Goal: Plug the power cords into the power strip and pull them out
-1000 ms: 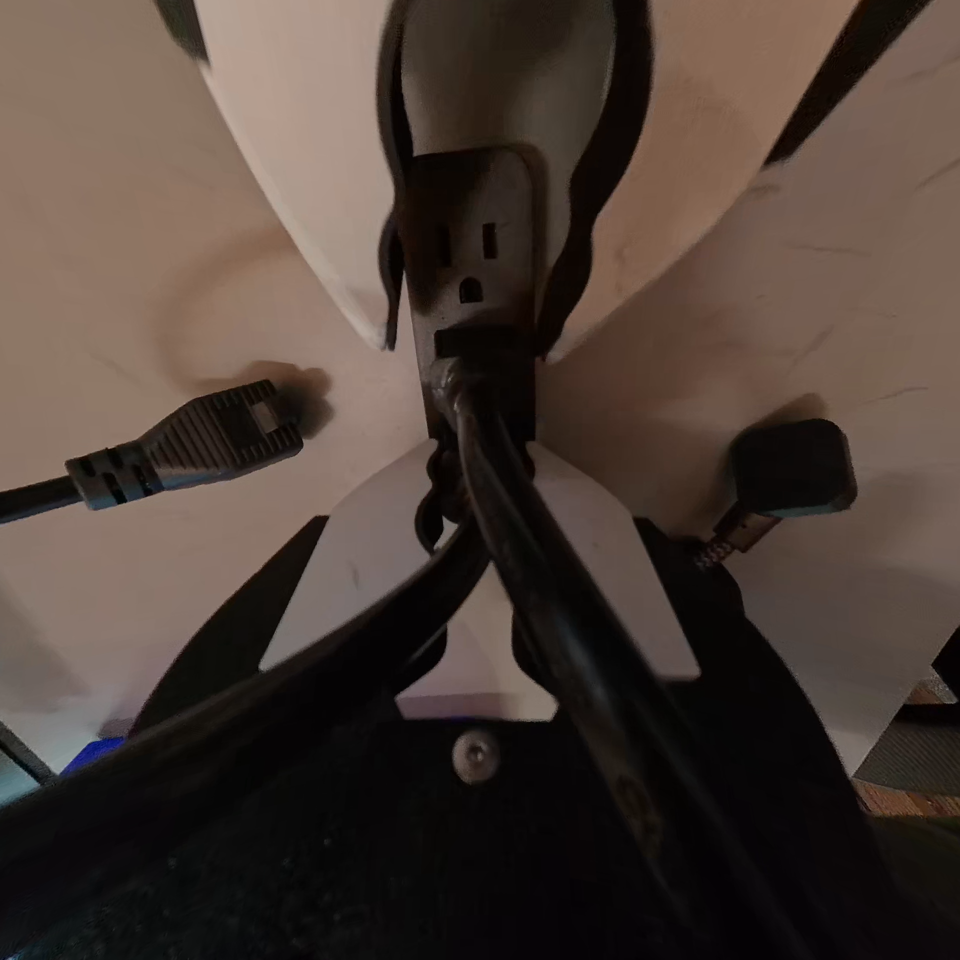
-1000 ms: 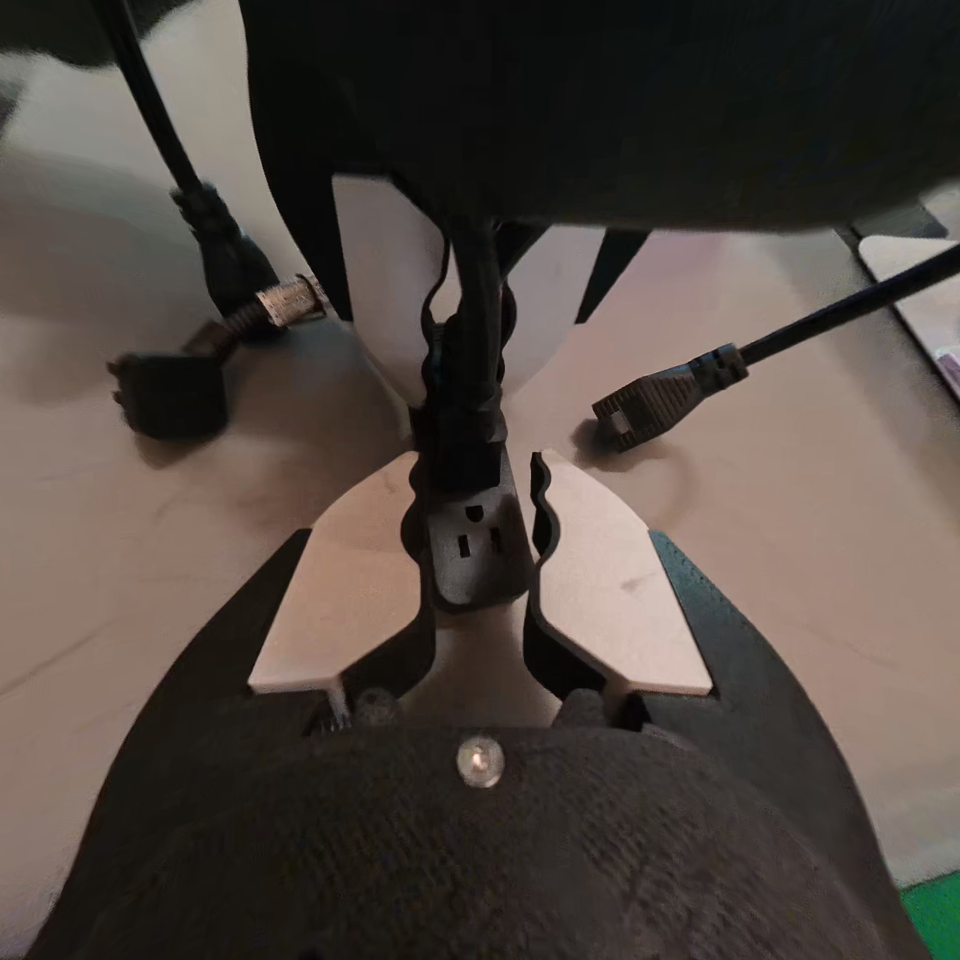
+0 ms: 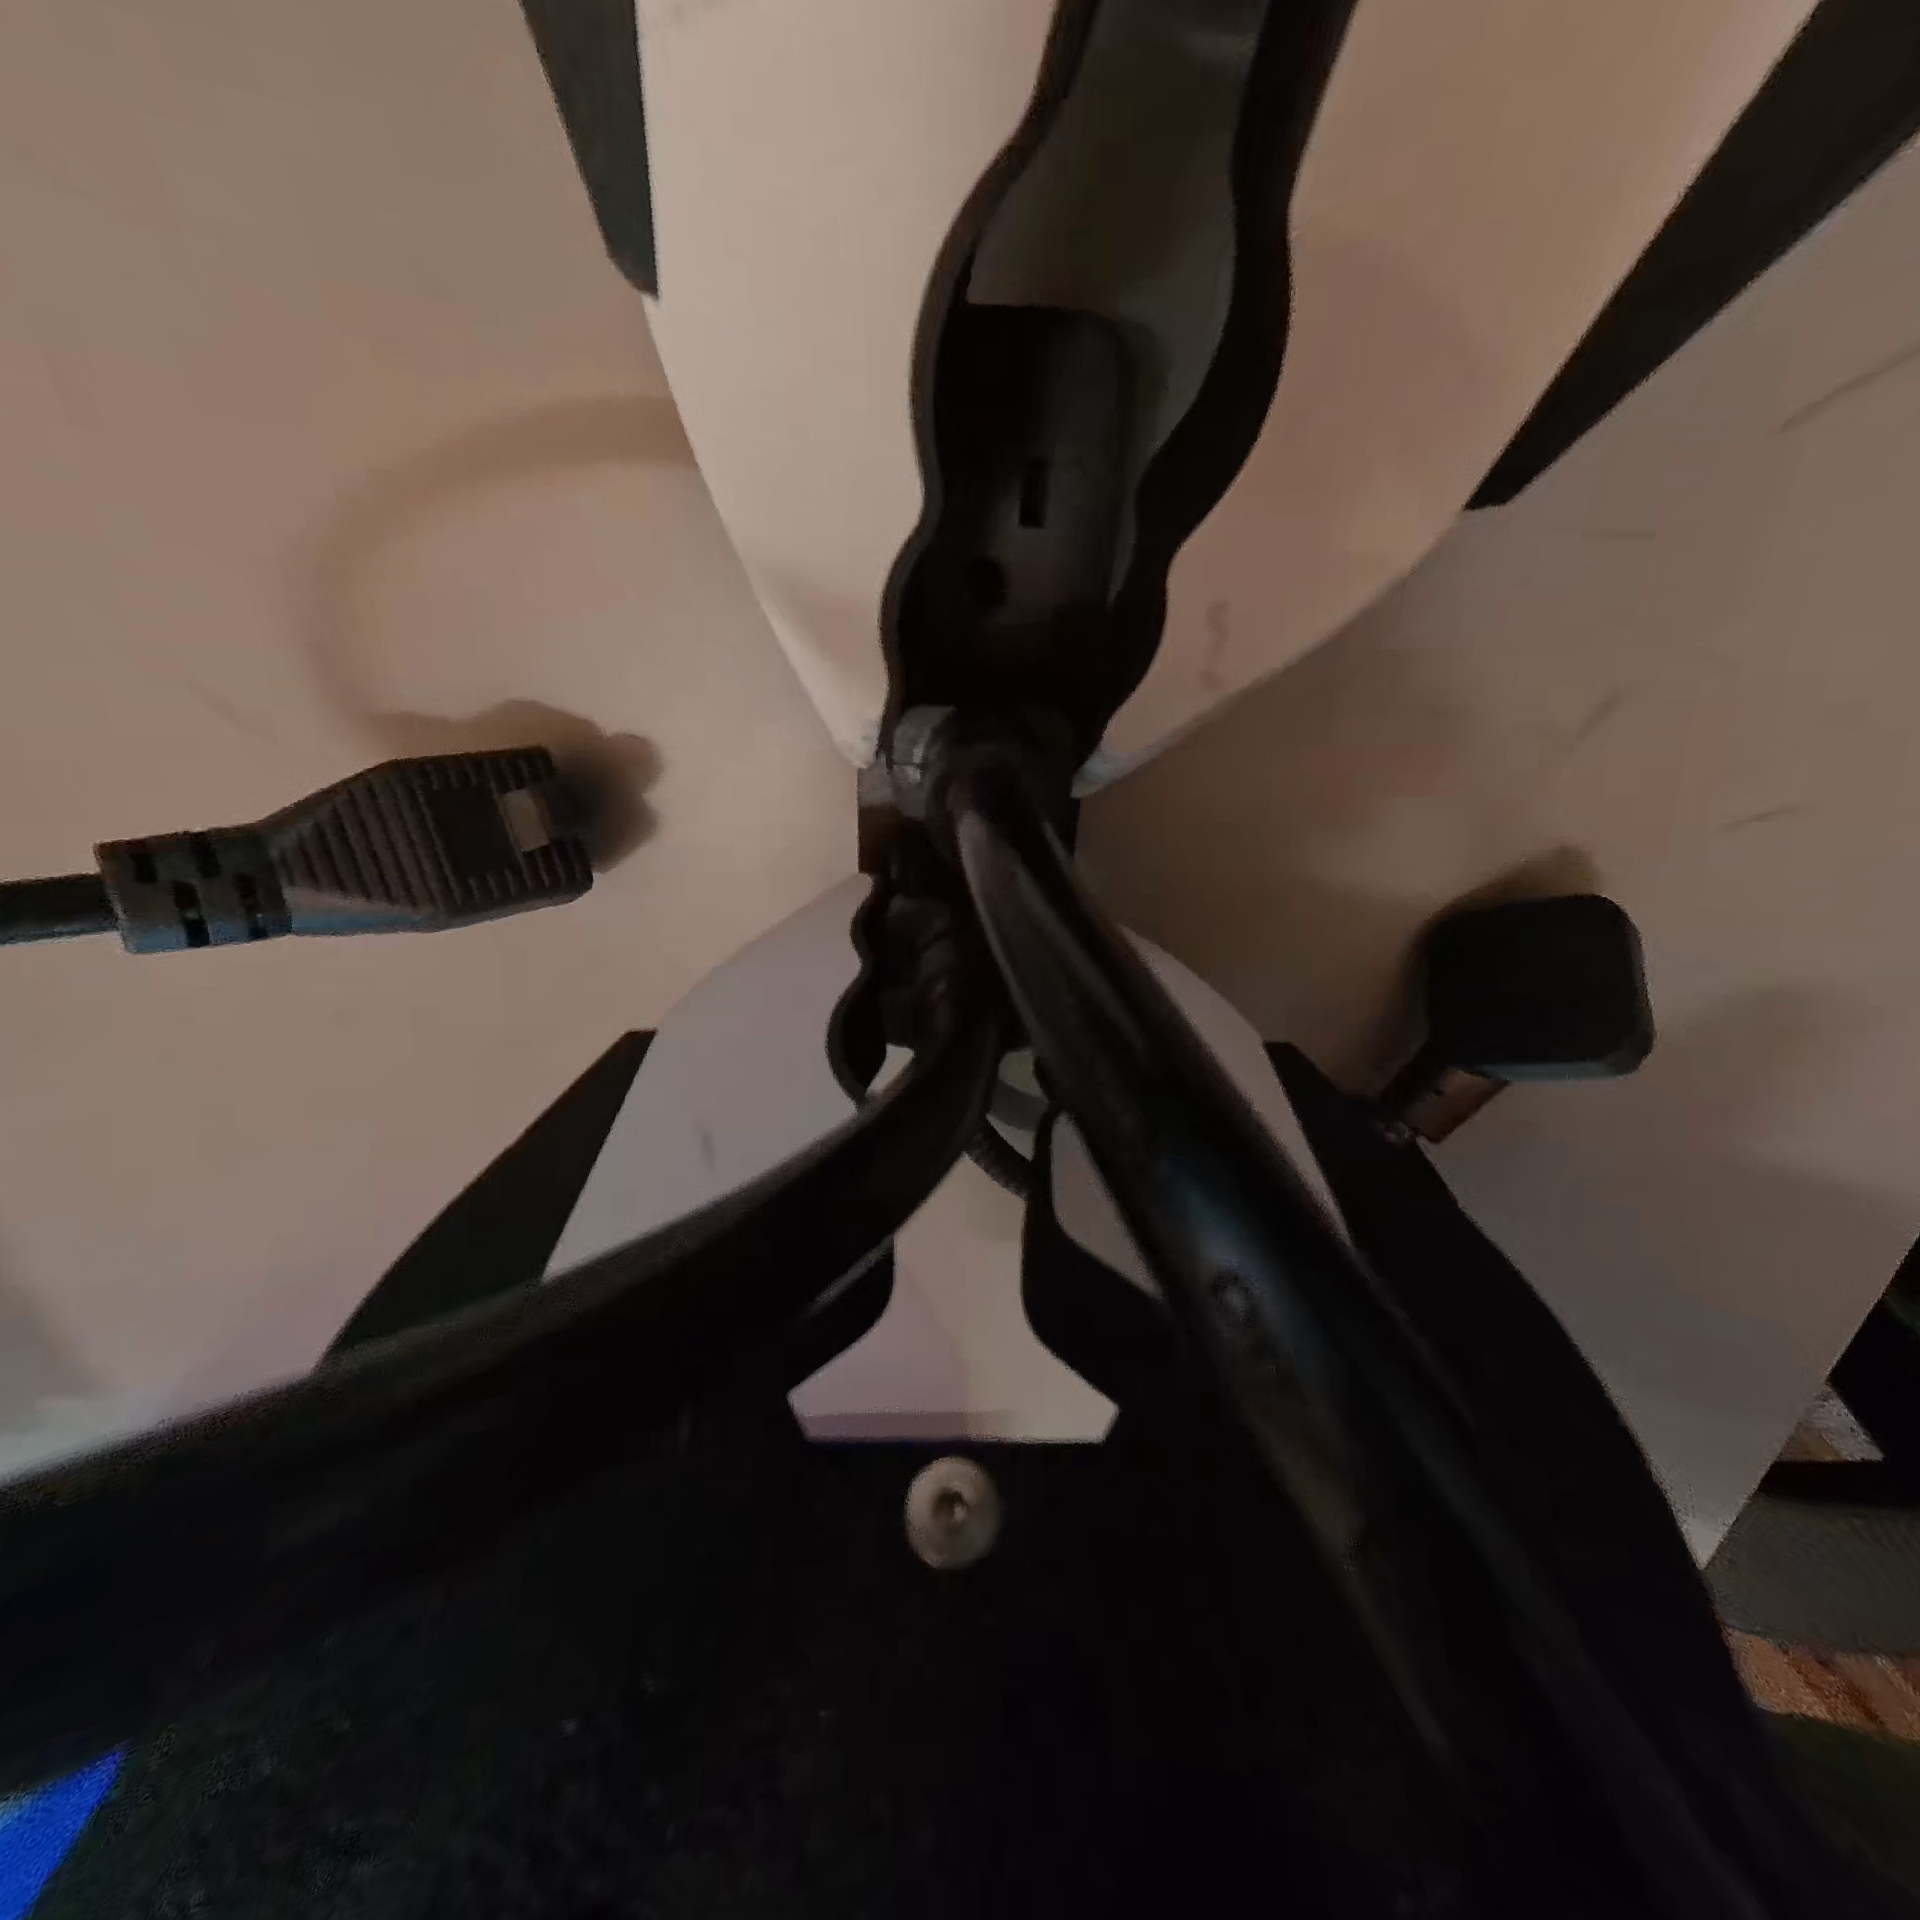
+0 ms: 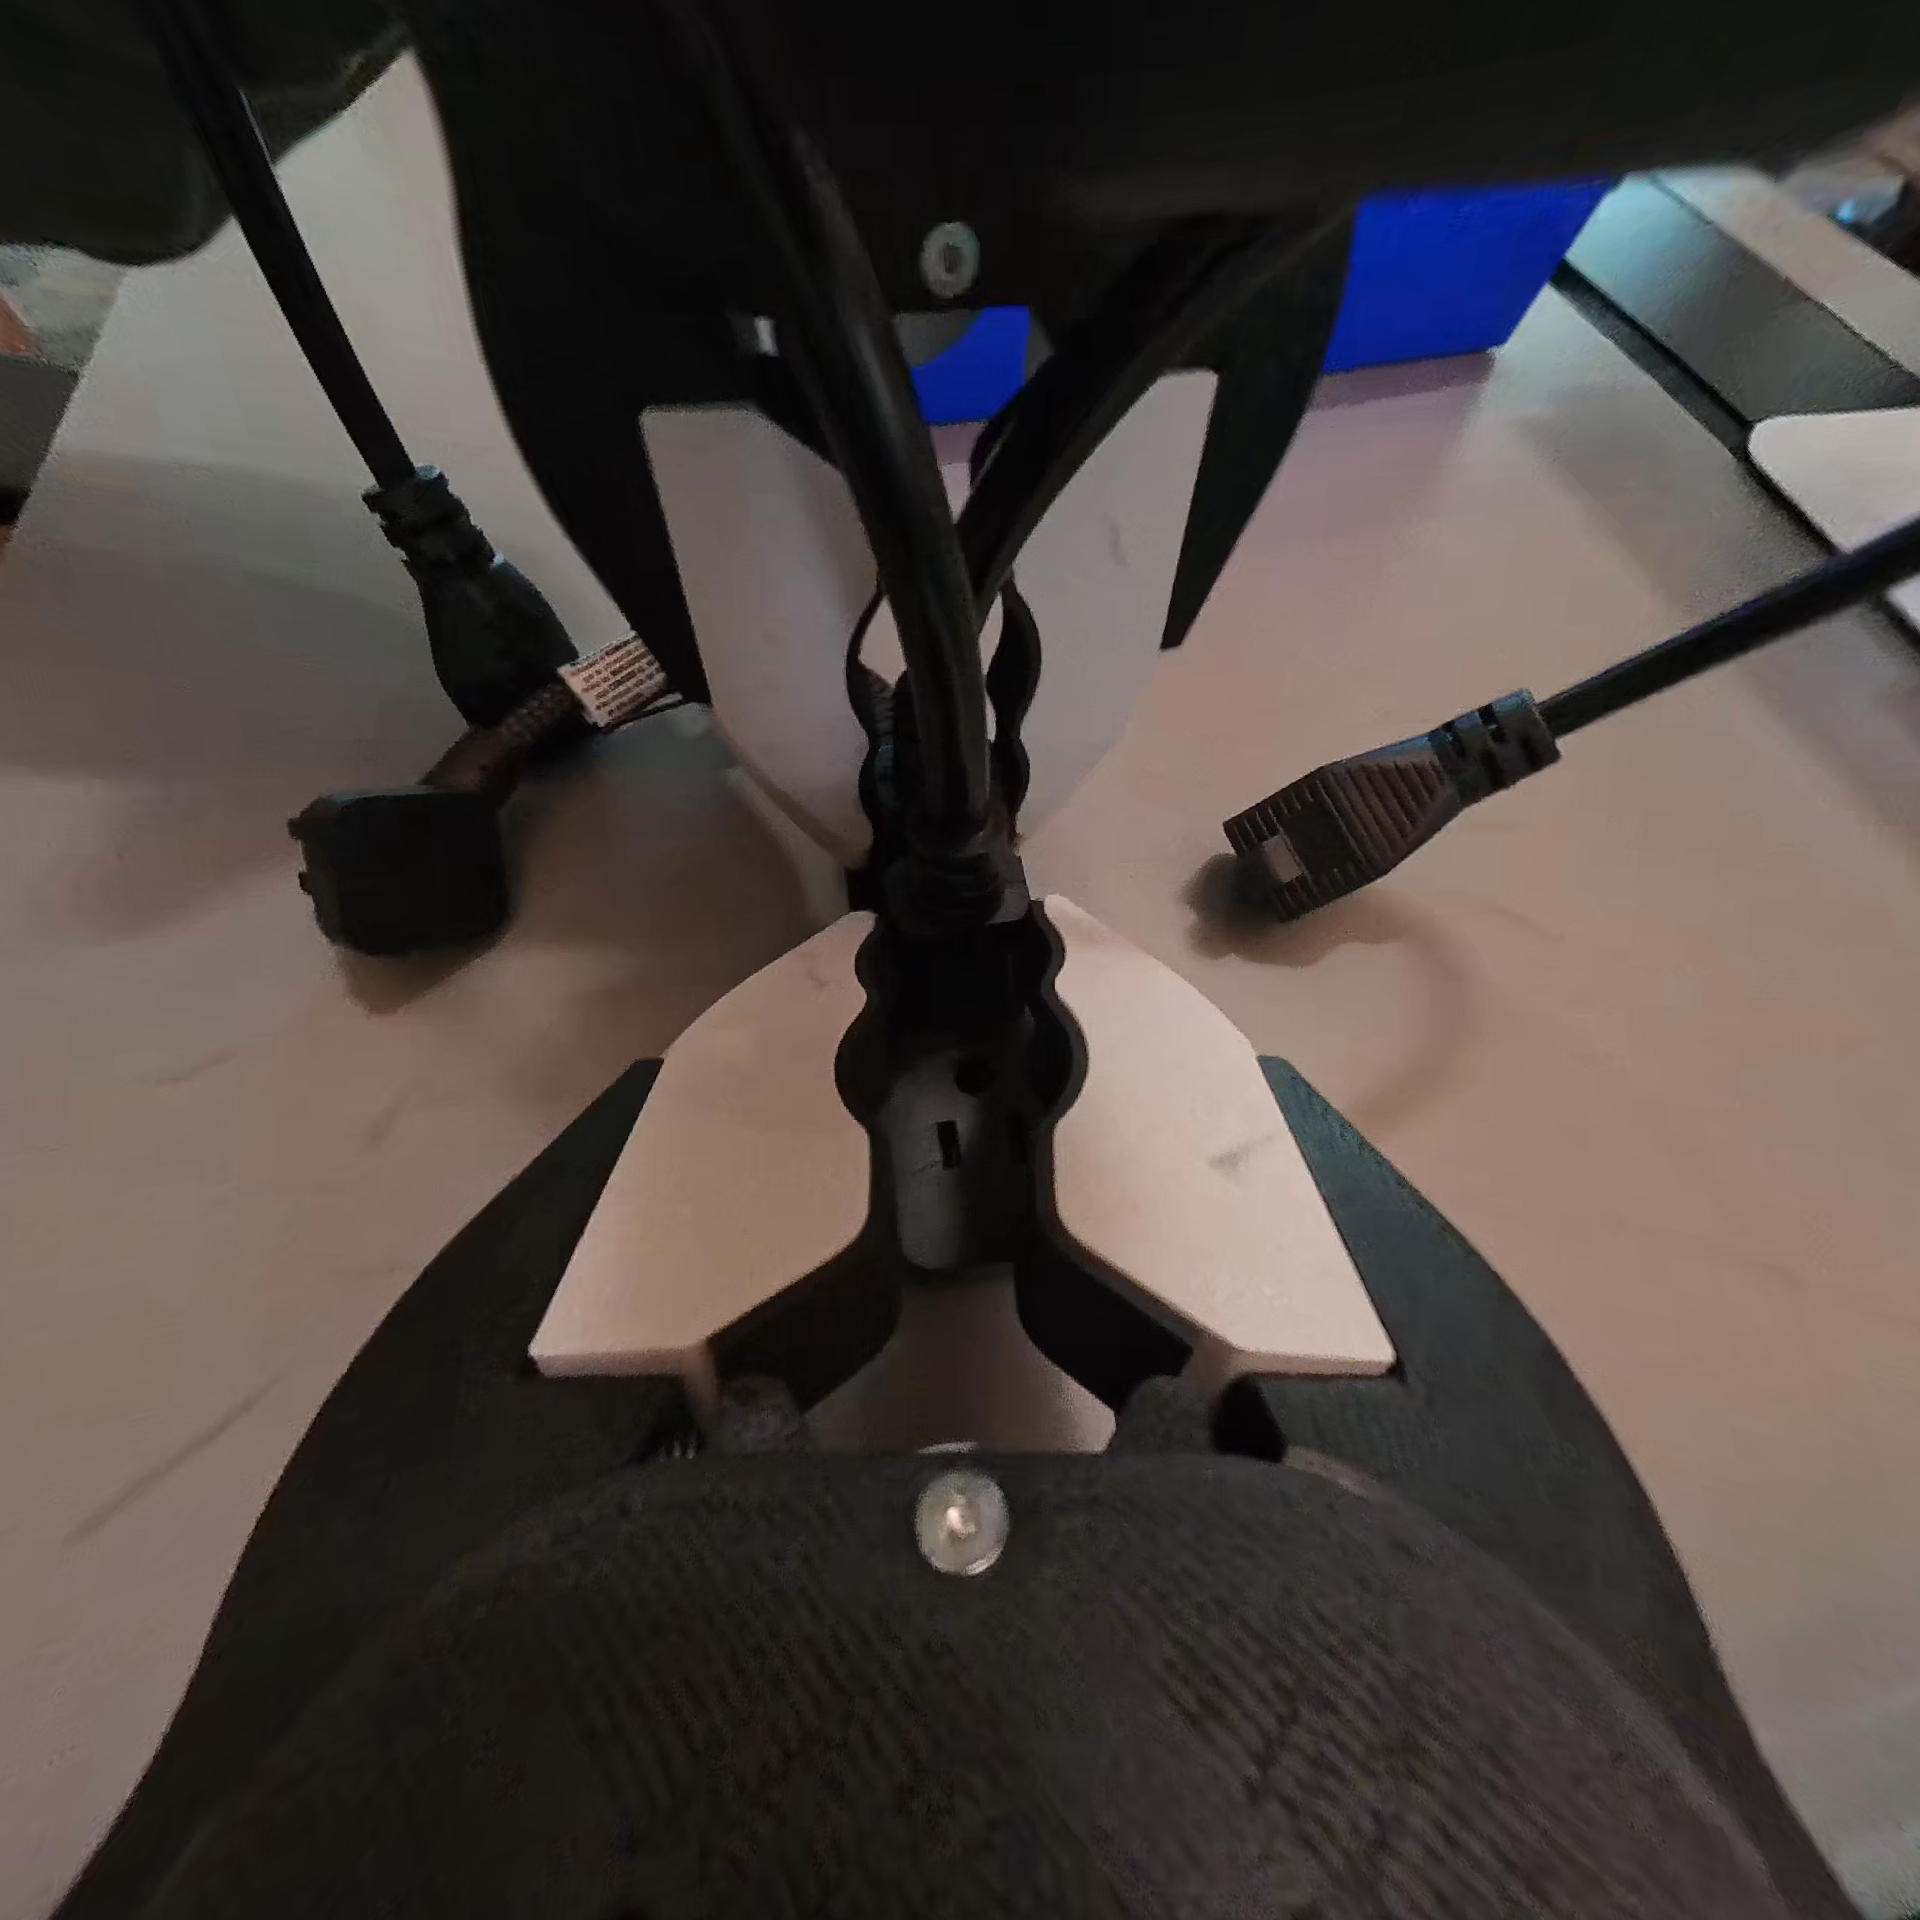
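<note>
Two sets of jaws are meeting nose to nose over the bench (image 4: 1558, 1091), and both are mine. The right gripper (image 4: 956, 925) is clamping its jaws together on the black power strip (image 4: 940, 1143), holding it just above the surface with one free outlet facing up. The left gripper (image 3: 935, 935) is closing its jaws on the plug (image 3: 914, 790) at the point where its thick cord (image 3: 1143, 1122) leaves it, and that plug is pressing against the end of the strip between my two sets of fingertips.

Judging by this, I am working the plugging-in step for this cord: the plug body is touching the strip, but its blades are hidden, so I cannot tell whether it is fully home. The next move, as I am reading it, is calling for a straight push along the line of the strip while the right side is bracing against it, with no twist, since the strip is looking slightly rolled in my grip. Once it is seated, a pull along that same line should be freeing it.

Two more connectors are lying loose on the bench, well apart from the strip: a ribbed plug (image 4: 1340, 821) off to one side and a flat angled plug (image 4: 405, 873) on a braided lead to the other. Neither is being touched, so those are waiting their turn.
</note>
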`<action>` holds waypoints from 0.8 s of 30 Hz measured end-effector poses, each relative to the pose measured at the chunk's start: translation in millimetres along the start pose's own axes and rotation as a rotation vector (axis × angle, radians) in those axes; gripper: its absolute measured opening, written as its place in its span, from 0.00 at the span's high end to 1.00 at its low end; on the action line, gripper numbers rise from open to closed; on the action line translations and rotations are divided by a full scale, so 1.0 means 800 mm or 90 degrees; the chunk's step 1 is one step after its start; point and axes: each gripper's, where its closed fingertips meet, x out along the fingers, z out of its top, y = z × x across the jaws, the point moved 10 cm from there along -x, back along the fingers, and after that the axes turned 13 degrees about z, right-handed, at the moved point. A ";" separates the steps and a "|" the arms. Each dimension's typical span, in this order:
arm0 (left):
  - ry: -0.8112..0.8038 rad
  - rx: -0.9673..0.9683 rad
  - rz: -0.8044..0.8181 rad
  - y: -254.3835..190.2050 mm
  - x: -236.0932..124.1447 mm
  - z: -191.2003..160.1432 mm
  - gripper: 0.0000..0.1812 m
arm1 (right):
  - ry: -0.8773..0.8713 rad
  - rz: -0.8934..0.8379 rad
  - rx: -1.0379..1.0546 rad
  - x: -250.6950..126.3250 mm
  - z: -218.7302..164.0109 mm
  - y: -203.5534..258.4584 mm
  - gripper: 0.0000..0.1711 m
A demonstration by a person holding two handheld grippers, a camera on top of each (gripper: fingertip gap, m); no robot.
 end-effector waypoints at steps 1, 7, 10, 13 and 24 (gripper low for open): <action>0.009 -0.006 0.005 -0.001 0.000 0.002 0.86 | -0.008 0.002 0.014 0.000 -0.001 -0.003 0.87; 0.044 0.010 0.006 0.000 0.001 0.009 0.87 | -0.029 0.002 0.036 -0.001 -0.002 -0.004 0.88; 0.036 0.016 0.004 0.000 0.000 0.007 0.86 | -0.027 0.002 0.016 -0.001 0.000 -0.001 0.88; 0.016 0.008 -0.002 0.001 -0.001 0.003 0.86 | -0.026 0.006 0.005 -0.002 0.002 0.001 0.88; 0.020 -0.014 0.013 -0.002 0.000 0.004 0.86 | -0.057 0.027 0.032 -0.005 -0.003 -0.008 0.88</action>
